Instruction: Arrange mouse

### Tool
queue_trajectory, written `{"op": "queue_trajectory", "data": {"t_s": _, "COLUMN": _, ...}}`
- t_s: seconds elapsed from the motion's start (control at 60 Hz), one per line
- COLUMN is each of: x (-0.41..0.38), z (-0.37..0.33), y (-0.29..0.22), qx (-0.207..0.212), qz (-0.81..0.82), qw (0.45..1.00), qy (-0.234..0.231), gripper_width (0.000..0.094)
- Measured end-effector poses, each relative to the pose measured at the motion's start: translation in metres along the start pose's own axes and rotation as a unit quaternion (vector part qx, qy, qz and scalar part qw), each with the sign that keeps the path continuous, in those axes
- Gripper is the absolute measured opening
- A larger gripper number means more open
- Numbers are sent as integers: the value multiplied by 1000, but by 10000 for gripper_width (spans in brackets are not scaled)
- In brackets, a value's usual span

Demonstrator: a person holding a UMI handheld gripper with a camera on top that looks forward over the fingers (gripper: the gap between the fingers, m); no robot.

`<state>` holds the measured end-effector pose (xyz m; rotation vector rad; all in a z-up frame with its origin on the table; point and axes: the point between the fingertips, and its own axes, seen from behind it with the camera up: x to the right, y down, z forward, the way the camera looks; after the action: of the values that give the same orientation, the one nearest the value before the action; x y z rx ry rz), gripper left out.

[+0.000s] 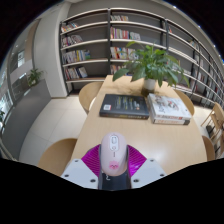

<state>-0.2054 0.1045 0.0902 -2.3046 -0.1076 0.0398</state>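
White plastic, smooth and domed, the small computer mouse (113, 152) sits right between the fingers of the gripper (113, 160), its long axis running straight ahead along them, nose pointing away. To its left the magenta pad of one finger (94, 157) lies against the mouse's flank, and the matching pad on the right finger (132, 158) does the same, so the gripper appears clamped on the mouse with no gap visible at either side. Whether the mouse is lifted or resting on the pale wooden tabletop (100, 128) cannot be told from here. A faint line down its middle looks like the split between its buttons.

Ahead of the fingers, a dark flat book (122, 104) lies on the tabletop, then slightly right a stack of books (168, 110), with a leafy green potted plant (150, 66) beyond them. Since the mouse already lines up with the gripper, the coming move likely turns on where along this forward line to set it down.
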Motion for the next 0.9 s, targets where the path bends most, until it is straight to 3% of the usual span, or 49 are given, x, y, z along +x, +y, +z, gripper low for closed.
{"op": "queue_trajectory", "data": {"t_s": 0.2, "x": -4, "z": 46, "y": 100, "qx": -92, "qz": 12, "qw": 996, "qy": 19, "gripper_width": 334}}
{"op": "queue_trajectory", "data": {"t_s": 0.233, "x": -3, "z": 52, "y": 97, "qx": -70, "qz": 13, "qw": 997, "qy": 22, "gripper_width": 326}}
{"op": "queue_trajectory", "data": {"t_s": 0.283, "x": 0, "z": 52, "y": 97, "qx": -76, "qz": 3, "qw": 997, "qy": 26, "gripper_width": 337}}
{"op": "queue_trajectory", "data": {"t_s": 0.45, "x": -2, "z": 47, "y": 102, "qx": -98, "qz": 27, "qw": 995, "qy": 20, "gripper_width": 498}}
{"op": "queue_trajectory", "data": {"t_s": 0.5, "x": -1, "z": 41, "y": 100, "qx": -108, "qz": 44, "qw": 993, "qy": 18, "gripper_width": 746}}
{"op": "queue_trajectory", "data": {"t_s": 0.55, "x": 3, "z": 29, "y": 85, "qx": -90, "qz": 47, "qw": 995, "qy": 21, "gripper_width": 872}}
{"op": "queue_trajectory", "data": {"t_s": 0.717, "x": 29, "z": -42, "y": 30, "qx": -34, "qz": 52, "qw": 997, "qy": 34, "gripper_width": 867}}
{"op": "queue_trajectory", "data": {"t_s": 0.9, "x": 58, "z": -131, "y": 16, "qx": 0, "qz": 72, "qw": 997, "qy": 31, "gripper_width": 853}}
